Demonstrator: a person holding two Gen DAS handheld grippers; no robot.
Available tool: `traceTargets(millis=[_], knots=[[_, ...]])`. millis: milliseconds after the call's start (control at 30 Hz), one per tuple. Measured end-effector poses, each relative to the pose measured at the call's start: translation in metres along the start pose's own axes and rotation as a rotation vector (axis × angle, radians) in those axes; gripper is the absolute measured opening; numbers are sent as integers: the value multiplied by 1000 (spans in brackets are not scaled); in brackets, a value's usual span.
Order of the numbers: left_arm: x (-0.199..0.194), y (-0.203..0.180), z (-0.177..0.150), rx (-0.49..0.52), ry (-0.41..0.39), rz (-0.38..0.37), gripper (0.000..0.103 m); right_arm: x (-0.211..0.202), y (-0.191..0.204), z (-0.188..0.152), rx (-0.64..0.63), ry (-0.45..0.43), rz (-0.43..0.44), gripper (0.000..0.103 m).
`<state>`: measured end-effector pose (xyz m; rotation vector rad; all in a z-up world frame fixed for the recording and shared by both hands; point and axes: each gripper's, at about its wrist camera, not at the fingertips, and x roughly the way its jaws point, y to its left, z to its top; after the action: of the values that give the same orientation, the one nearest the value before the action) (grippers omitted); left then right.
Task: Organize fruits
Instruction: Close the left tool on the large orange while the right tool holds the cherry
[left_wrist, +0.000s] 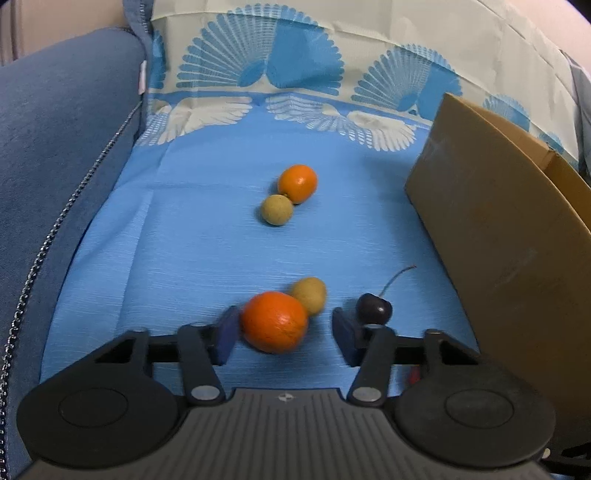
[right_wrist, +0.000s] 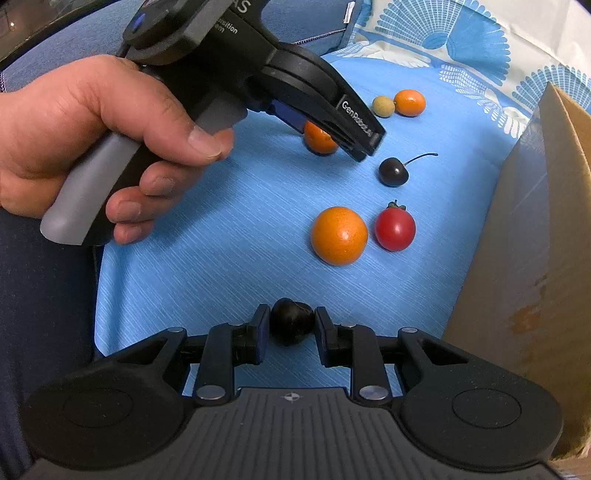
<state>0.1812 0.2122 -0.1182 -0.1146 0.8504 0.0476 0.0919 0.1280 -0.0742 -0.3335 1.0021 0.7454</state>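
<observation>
Fruits lie scattered on the blue cloth (left_wrist: 166, 240) beside a cardboard box (left_wrist: 498, 229). The left gripper (left_wrist: 282, 334) stands partly open around an orange (left_wrist: 275, 321); its left pad touches the fruit, the right pad stands clear, near a dark cherry (left_wrist: 373, 309). The right gripper (right_wrist: 290, 326) is nearly closed, clamping another dark cherry (right_wrist: 291, 320). A hand (right_wrist: 74, 147) holds the left gripper's handle.

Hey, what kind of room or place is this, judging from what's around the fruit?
Probably a home living room: the fruit lies on a blue patterned cloth spread over a blue fabric sofa, its cushion at the left. A cardboard box stands at the right.
</observation>
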Motion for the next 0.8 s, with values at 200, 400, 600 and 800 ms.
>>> traceTargets(millis=[200, 400, 600, 800], knots=[[-8, 7, 0, -42, -16, 5, 41, -3, 2, 0, 4, -18, -15, 27], [-15, 12, -1, -83, -18, -8, 41, -7, 1, 1, 13, -34, -25, 27], [-9, 12, -1, -84, 16, 5, 41, -1, 1, -1, 10, -12, -34, 27], [-11, 11, -1, -77, 4, 8, 41, -4, 1, -1, 12, -15, -38, 27]])
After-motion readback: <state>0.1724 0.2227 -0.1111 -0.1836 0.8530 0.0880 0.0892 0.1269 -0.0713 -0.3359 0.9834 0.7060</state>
